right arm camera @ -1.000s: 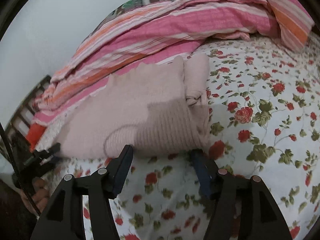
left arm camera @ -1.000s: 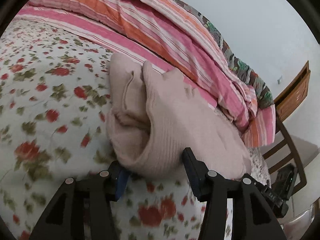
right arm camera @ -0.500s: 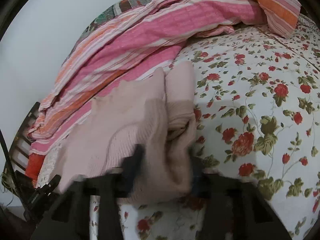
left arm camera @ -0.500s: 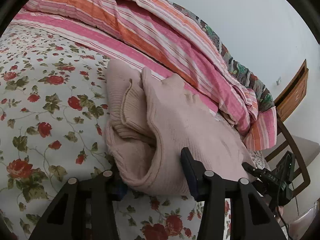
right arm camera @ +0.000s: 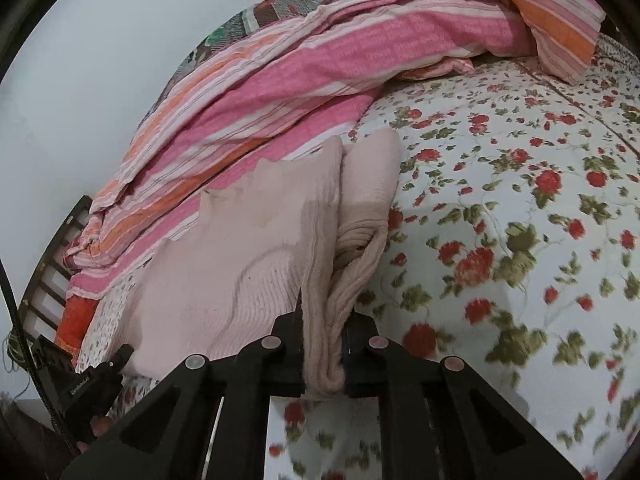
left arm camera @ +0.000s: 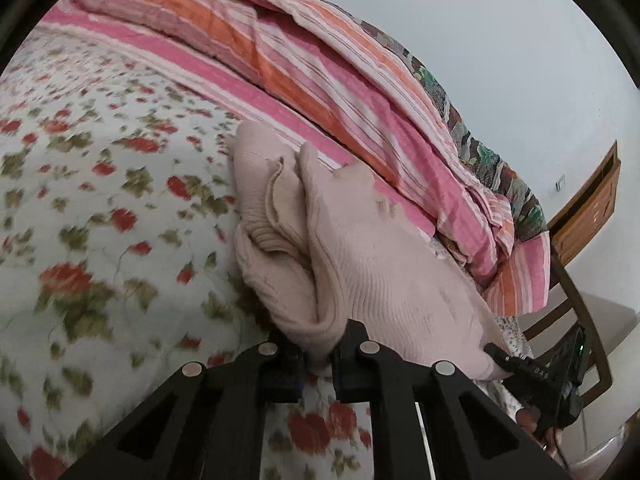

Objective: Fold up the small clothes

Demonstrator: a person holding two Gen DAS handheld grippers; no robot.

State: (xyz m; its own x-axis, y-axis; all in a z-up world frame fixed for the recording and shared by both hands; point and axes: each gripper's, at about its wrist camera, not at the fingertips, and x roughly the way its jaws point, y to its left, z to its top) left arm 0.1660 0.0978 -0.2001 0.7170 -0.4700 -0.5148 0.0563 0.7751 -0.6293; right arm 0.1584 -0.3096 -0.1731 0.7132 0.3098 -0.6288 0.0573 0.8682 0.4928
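Note:
A pale pink knitted sweater (left arm camera: pixel 360 256) lies folded on the floral bedsheet (left arm camera: pixel 100 208), its folded layers bunched at the near edge. My left gripper (left arm camera: pixel 318 356) is shut on the near folded corner of the sweater. In the right wrist view the same sweater (right arm camera: pixel 248 264) runs away from me, and my right gripper (right arm camera: pixel 324 360) is shut on its near folded edge, the cloth squeezed between the jaws. Each gripper shows at the edge of the other's view: the right one (left arm camera: pixel 532 376) at the sweater's far corner, the left one (right arm camera: pixel 96 380) at lower left.
A pink and orange striped quilt (left arm camera: pixel 320 72) is heaped along the wall behind the sweater; it also shows in the right wrist view (right arm camera: pixel 320 60). A wooden chair (left arm camera: pixel 576 320) and cabinet (left arm camera: pixel 592 204) stand past the bed's end. A slatted bed frame (right arm camera: pixel 48 272) is at the left.
Both grippers were open around the sweater's near edge; both have closed on the folded cloth. The sweater's edge is now pinched and lifted slightly.

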